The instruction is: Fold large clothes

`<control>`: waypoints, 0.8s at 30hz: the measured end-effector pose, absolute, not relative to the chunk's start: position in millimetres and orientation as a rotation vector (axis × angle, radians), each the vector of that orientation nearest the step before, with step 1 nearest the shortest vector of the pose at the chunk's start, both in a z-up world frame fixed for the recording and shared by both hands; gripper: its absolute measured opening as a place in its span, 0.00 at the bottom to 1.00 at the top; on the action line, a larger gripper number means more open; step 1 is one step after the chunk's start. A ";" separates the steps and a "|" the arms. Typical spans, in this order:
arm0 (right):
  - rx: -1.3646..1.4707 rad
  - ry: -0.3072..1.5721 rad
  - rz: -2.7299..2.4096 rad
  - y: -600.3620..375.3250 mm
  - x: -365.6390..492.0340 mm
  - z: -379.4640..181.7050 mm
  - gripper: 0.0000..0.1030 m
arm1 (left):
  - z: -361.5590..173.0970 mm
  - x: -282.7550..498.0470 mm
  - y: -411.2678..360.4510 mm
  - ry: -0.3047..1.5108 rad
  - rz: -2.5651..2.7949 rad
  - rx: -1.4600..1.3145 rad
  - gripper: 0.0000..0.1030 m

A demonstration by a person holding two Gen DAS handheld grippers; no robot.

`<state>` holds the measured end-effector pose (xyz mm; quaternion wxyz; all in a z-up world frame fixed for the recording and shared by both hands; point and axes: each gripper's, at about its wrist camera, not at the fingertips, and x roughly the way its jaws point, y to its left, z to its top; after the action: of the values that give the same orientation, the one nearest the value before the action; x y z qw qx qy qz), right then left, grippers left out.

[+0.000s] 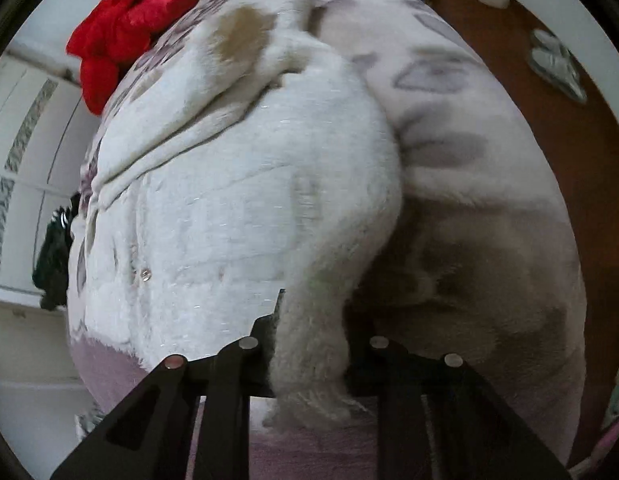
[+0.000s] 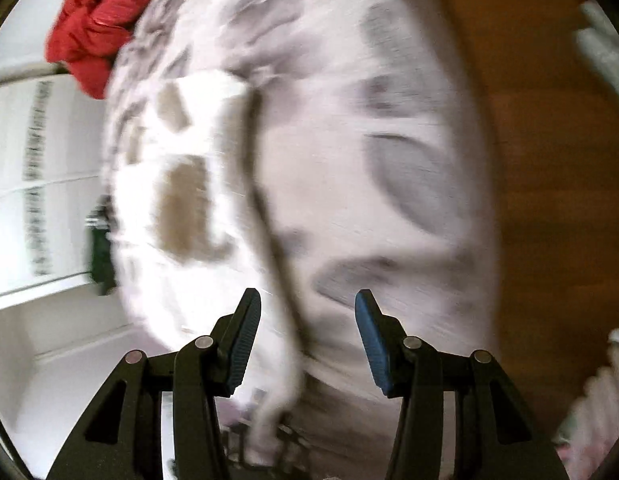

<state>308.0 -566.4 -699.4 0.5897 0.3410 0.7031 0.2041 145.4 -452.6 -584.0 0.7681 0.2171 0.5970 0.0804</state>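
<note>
A white fluffy garment (image 1: 229,200) with tan patches lies spread on a bed cover (image 1: 469,152) printed with grey leaves. My left gripper (image 1: 315,312) is shut on a thick fold of the garment, which bulges up between the fingers and hides their tips. The right wrist view is blurred. There my right gripper (image 2: 307,294) hangs open above the bed, its blue pads (image 2: 369,332) bare. A long strip of the garment (image 2: 285,360) runs down past the gap between them, and the garment's body (image 2: 181,152) lies to the left.
A red garment (image 1: 129,20) is heaped at the bed's far left corner. A dark green garment (image 1: 53,264) hangs by the white cabinet (image 1: 21,140) on the left. Brown wooden floor (image 1: 549,140) with a pair of slippers (image 1: 557,64) lies to the right.
</note>
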 end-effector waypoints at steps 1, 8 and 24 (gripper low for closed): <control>0.871 1.632 0.513 -557.4 318.7 -711.4 0.52 | -578.2 146.5 -445.6 1.291 0.184 0.454 0.15; 1.187 1.592 0.608 -506.6 354.3 -769.3 0.58 | -564.7 146.3 -427.9 1.264 0.277 0.469 0.15; 0.970 1.525 0.576 -418.9 379.1 -670.1 0.10 | -496.4 139.0 -349.0 1.219 0.285 0.138 0.13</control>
<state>379.1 -418.9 -670.1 0.5828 0.4154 0.6534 0.2467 139.0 -349.0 -496.4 0.8081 0.0643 0.5701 0.1331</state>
